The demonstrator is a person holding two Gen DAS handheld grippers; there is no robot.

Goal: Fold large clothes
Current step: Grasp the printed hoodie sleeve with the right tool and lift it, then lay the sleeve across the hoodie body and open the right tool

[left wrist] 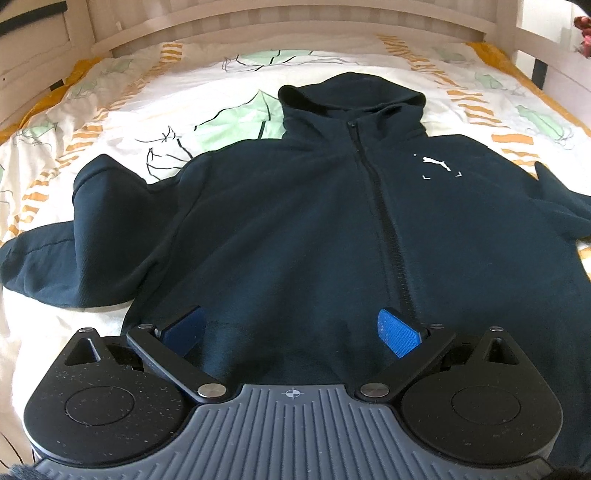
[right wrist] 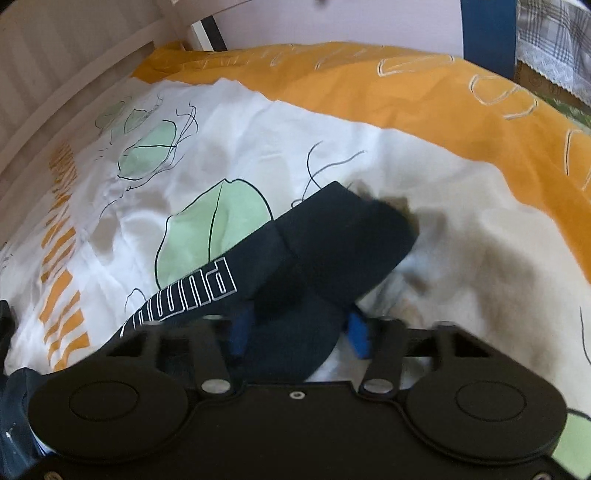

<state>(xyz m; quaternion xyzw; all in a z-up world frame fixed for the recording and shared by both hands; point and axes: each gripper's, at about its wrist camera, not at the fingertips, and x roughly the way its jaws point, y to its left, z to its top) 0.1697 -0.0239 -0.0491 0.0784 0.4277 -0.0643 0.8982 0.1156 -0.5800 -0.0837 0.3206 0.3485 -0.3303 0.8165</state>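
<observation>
A dark navy zip hoodie point(left wrist: 295, 221) lies face up on the bed, its hood toward the far end and a white logo on its chest. My left gripper point(left wrist: 291, 328) hovers open over the hoodie's bottom hem, just left of the zipper, with only flat fabric below its blue pads. In the right wrist view, a hoodie sleeve point(right wrist: 332, 251) with white outlined lettering runs between the blue pads of my right gripper point(right wrist: 299, 332). The pads sit against both sides of the bunched sleeve near its cuff. This view is motion-blurred.
The white bedsheet point(left wrist: 166, 110) has green leaves and orange stripes, with an orange border point(right wrist: 406, 85) along its edge. A pale wooden bed rail point(left wrist: 295, 22) runs along the far side. The hoodie's left sleeve point(left wrist: 92, 240) lies bent beside the body.
</observation>
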